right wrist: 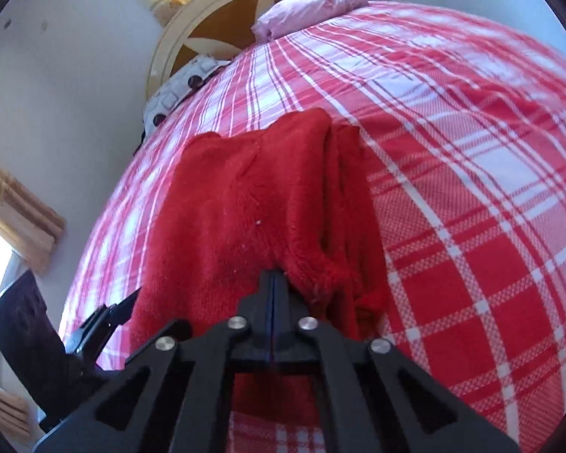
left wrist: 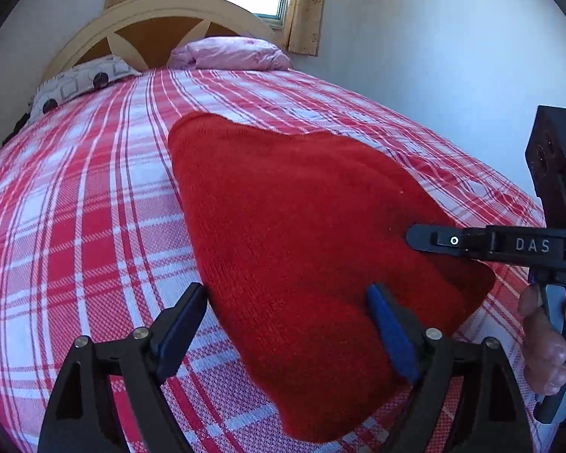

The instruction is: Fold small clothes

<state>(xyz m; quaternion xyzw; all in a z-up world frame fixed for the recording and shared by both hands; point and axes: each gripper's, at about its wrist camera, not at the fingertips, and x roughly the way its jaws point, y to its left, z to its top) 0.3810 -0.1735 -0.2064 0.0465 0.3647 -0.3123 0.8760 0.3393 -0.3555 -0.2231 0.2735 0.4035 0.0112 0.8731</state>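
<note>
A red knitted garment [left wrist: 302, 234] lies spread on the bed's red-and-white checked sheet [left wrist: 75, 226]. My left gripper [left wrist: 286, 302] is open at the garment's near left edge. One blue-padded finger [left wrist: 181, 324] is over the sheet and the other finger [left wrist: 388, 324] is over the knit, and the pads press on nothing. My right gripper [left wrist: 413, 237] comes in from the right over the garment's right side. In the right wrist view the right gripper [right wrist: 273, 277] is shut, with the rolled hem of the garment [right wrist: 226, 207] gathered up to its tips. A folded layer [right wrist: 345, 207] stands beside it.
At the head of the bed, under a rounded headboard [left wrist: 158, 11], lie a pink pillow [left wrist: 230, 53] and a patterned pillow [left wrist: 75, 83]. A window with yellow curtains [left wrist: 305, 7] is behind. A white wall runs along the bed's right edge. A person's hand [left wrist: 543, 339] grips the right gripper's handle.
</note>
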